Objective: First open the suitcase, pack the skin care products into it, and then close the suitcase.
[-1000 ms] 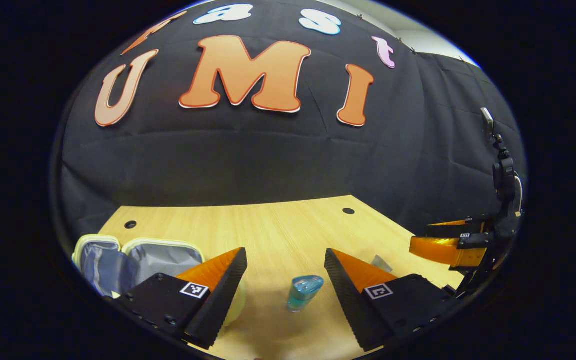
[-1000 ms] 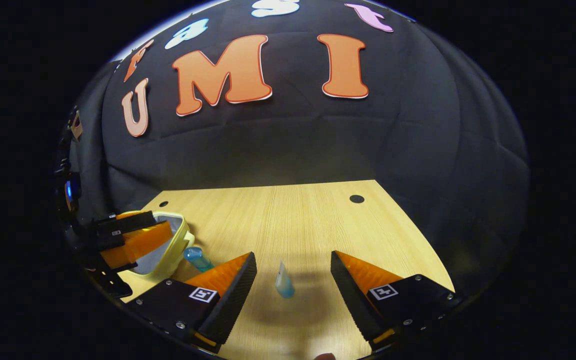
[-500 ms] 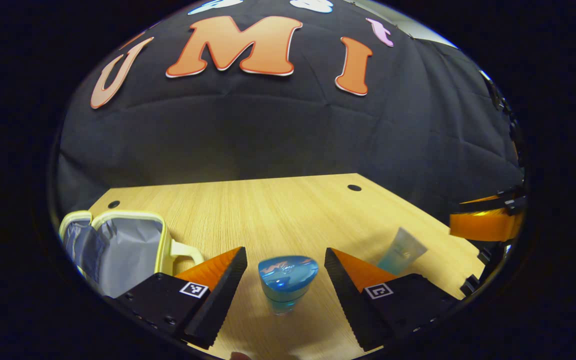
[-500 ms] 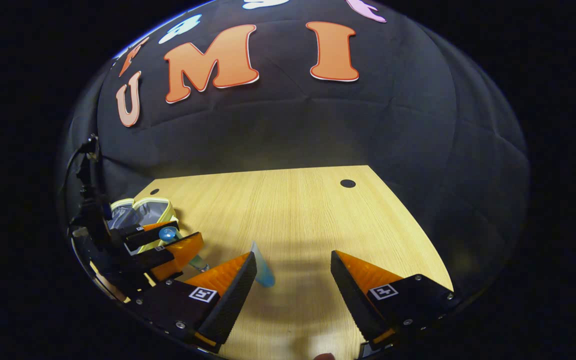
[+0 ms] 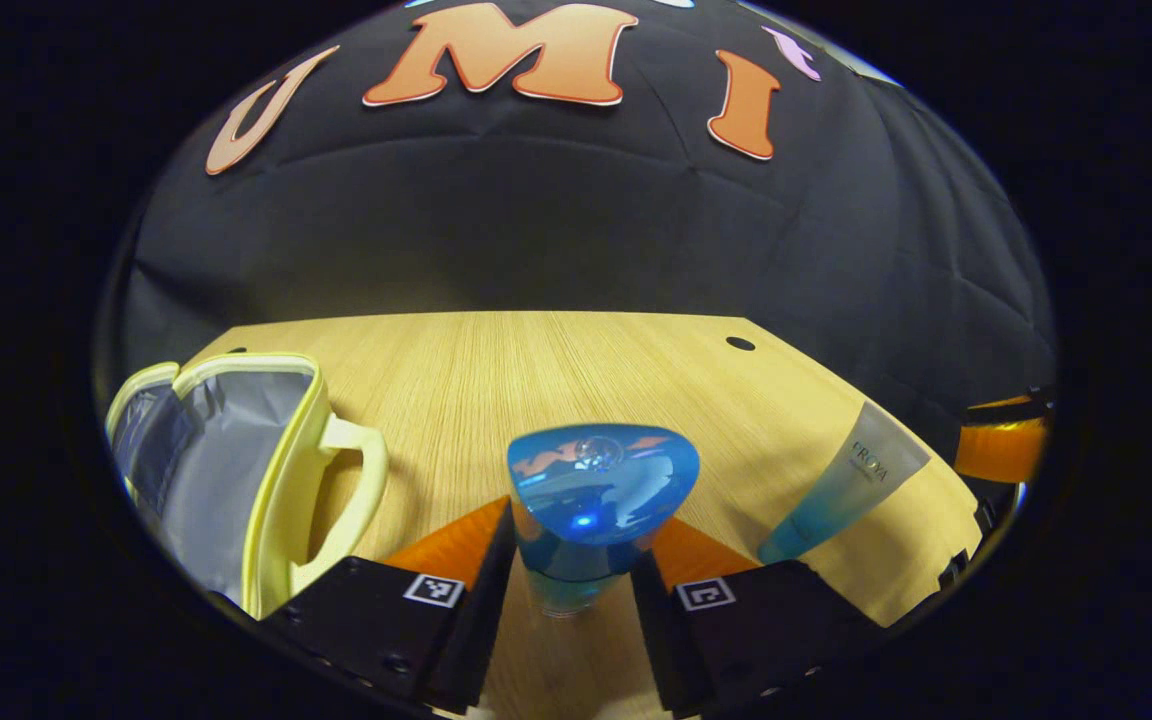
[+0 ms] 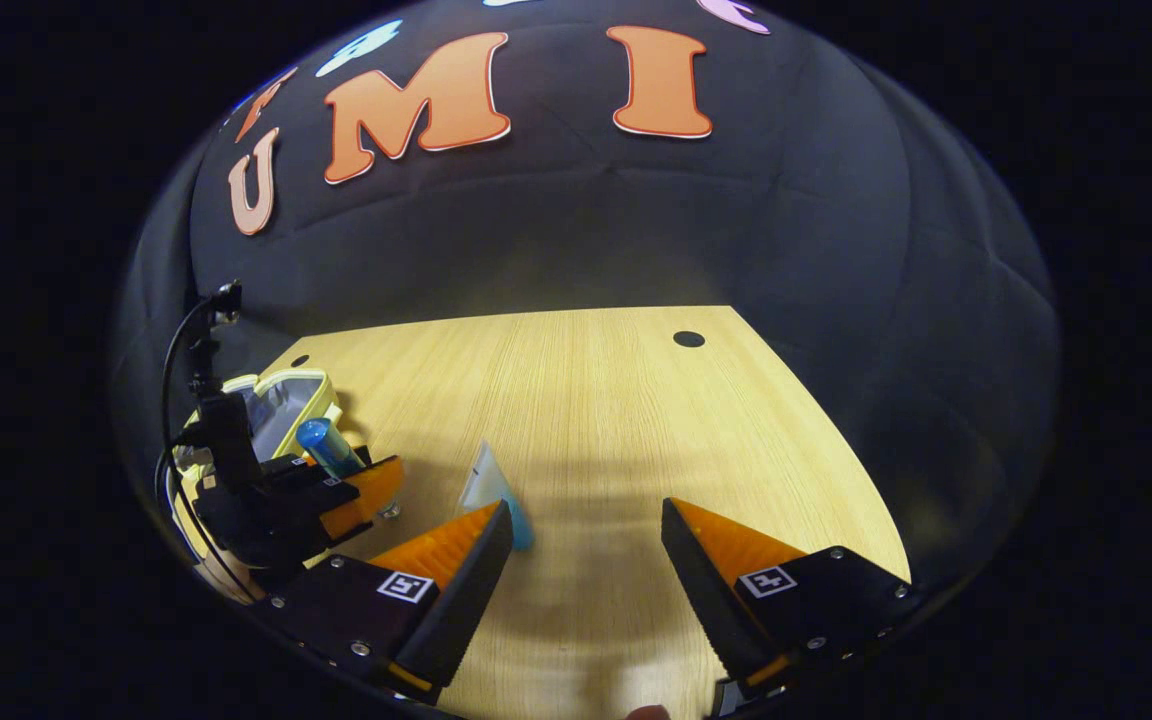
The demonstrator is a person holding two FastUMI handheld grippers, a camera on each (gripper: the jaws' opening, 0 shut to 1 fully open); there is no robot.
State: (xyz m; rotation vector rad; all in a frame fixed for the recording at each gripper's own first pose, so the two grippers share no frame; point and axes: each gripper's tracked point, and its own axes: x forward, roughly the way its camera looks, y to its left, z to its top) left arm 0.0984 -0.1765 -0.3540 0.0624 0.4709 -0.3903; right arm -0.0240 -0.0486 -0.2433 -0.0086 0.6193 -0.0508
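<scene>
A blue bottle (image 5: 601, 490) with a wide glossy cap stands between the fingers of my left gripper (image 5: 574, 560), which is shut on it. In the right gripper view the same bottle (image 6: 326, 447) sits in the left gripper (image 6: 341, 495) just in front of the suitcase. The small yellow suitcase (image 5: 281, 470) lies open to the left, showing its grey lining; it also appears as the suitcase (image 6: 281, 405) at far left. A clear-to-blue tube (image 5: 841, 485) stands cap-down on the table. My right gripper (image 6: 586, 570) is open, with the tube (image 6: 491, 490) beside its left finger.
The wooden table (image 6: 596, 400) has small round holes near its back corners (image 6: 688, 339). Black cloth walls close in behind and on both sides. The right gripper (image 5: 1001, 450) shows at the far right edge of the left gripper view.
My left gripper came down around the blue bottle and closed on it. The tube has slid from the middle of my open right gripper to beside its left finger.
</scene>
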